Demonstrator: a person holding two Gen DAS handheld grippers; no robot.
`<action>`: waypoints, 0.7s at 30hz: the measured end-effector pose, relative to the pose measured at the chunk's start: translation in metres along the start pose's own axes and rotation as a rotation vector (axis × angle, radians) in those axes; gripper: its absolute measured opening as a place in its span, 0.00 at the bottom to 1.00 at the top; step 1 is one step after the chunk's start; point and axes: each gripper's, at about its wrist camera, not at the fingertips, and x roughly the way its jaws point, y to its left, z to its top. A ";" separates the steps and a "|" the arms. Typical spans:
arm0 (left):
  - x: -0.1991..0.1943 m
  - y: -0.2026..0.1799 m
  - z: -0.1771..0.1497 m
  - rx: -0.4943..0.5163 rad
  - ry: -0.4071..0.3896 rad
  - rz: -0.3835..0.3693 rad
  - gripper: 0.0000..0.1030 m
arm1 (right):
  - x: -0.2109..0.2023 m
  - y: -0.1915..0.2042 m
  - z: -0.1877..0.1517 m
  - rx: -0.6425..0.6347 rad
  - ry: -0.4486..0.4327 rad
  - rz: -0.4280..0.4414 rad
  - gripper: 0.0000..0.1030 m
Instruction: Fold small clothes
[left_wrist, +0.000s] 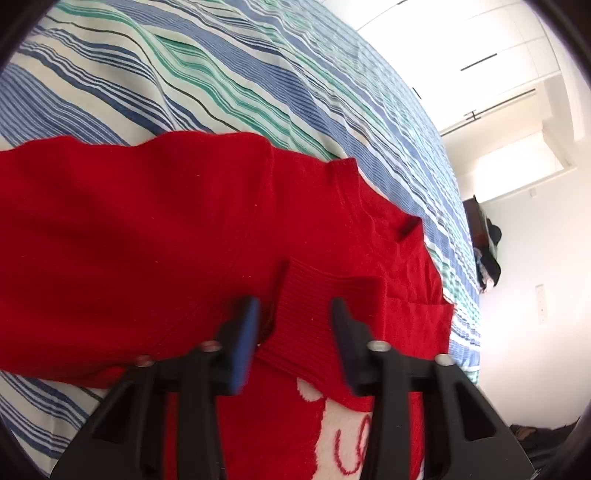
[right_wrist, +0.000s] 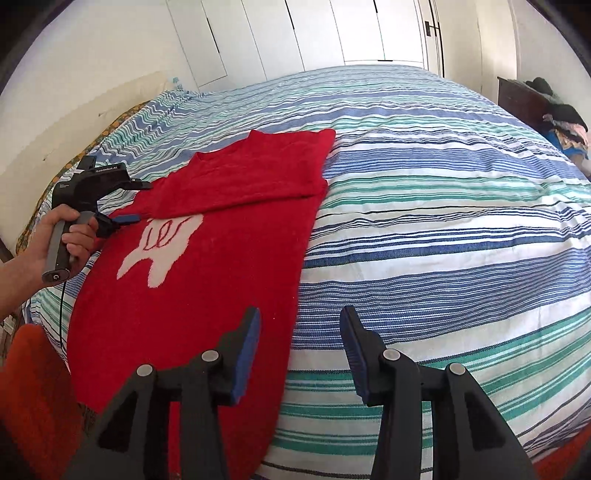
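While lying flat on striped bedspread (right_wrist: 443, 229), long axis running away from right gripper (right_wrist: 299, 354), red sweater (right_wrist: 207, 280) nearer left gripper (left_wrist: 295, 332), jaws straddling ribbed cuff (left_wrist: 314, 295), contact unclear; right spread, empty.

You are in a home bedroom. A wide bed (right_wrist: 424, 206) fills most of what you see, covered by a blue, green and white striped sheet (left_wrist: 229, 74). Behind it a run of tall white wardrobe doors (right_wrist: 314, 33) spans the wall. At the far right a dark wooden piece of furniture (right_wrist: 517, 98) stands against the wall with a heap of loose clothes (right_wrist: 563, 118) on top. Daylight brightens the plain white walls.
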 end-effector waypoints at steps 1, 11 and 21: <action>0.000 -0.001 -0.002 0.012 0.001 0.010 0.01 | 0.001 -0.002 0.003 -0.003 -0.014 -0.008 0.43; -0.036 0.009 -0.019 0.074 -0.084 0.259 0.26 | 0.015 -0.003 0.015 -0.027 -0.007 -0.043 0.43; -0.068 -0.029 -0.091 0.364 -0.139 0.368 0.77 | 0.065 0.049 0.105 -0.235 0.042 0.025 0.43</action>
